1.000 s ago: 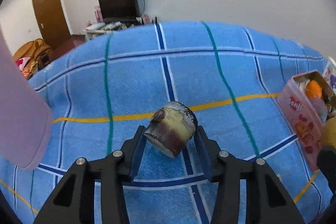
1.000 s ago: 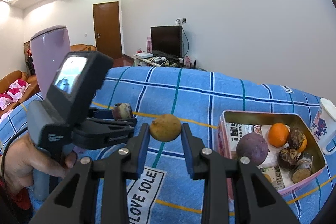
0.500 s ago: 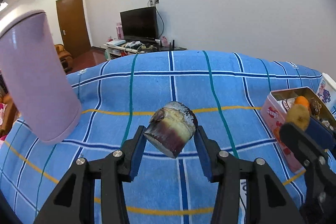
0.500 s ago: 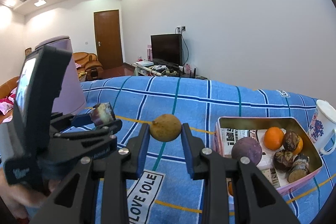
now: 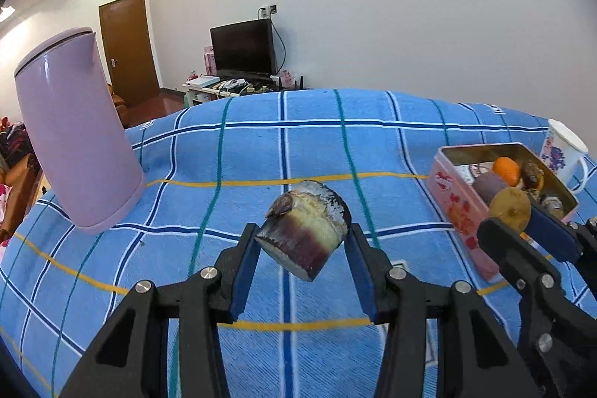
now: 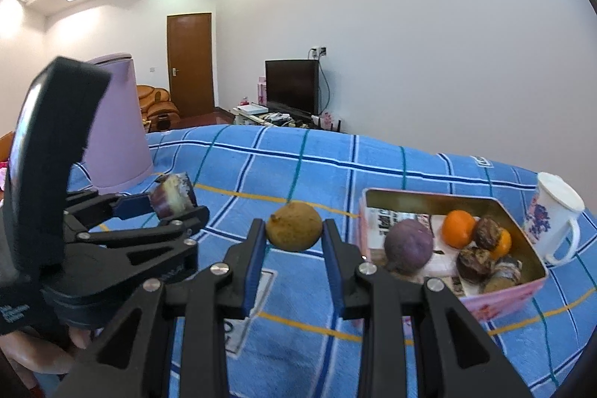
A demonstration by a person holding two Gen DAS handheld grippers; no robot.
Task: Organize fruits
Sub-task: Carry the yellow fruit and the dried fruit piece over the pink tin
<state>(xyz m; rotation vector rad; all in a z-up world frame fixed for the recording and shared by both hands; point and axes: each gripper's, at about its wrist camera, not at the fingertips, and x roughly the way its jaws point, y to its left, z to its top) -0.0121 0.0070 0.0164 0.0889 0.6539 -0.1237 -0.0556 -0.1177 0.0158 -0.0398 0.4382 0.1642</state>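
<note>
Right now your left tongs point(image 5: 303, 241) are closed on a cut chunk of fruit point(image 5: 306, 228), brown-purple with a pale face, clamped between the blue pads and lifted clear of the surface point(image 5: 261, 152). Your right tongs point(image 6: 294, 234) are closed on a round yellow-brown fruit point(image 6: 294, 226), likewise held in the air. From the left camera, those right tongs point(image 5: 516, 211) sit off to the right of yours, just in front of the pink tin point(image 5: 457, 207).

Ahead of both tongs the surface is covered by a blue checked cloth point(image 6: 298, 166) crossed with white, dark blue, teal and yellow lines. To the right of the right tongs stands the open pink tin point(image 6: 518, 293), holding an orange point(image 6: 458, 227), a purple round fruit point(image 6: 408, 243) and several dark brown pieces point(image 6: 474, 263). Just beyond the tin, further right, stands a white floral mug point(image 6: 552, 222). Left of your left tongs, a lilac kettle point(image 5: 74, 133) stands on the cloth, well apart from the tin.

Past the far edge of the surface the room has plain white walls, a dark television point(image 6: 293, 86) on a low cluttered stand, a brown wooden door point(image 6: 189, 62) further left, and a tan sofa point(image 6: 156, 105) beside the doorway. Recessed lights glow in the ceiling.
</note>
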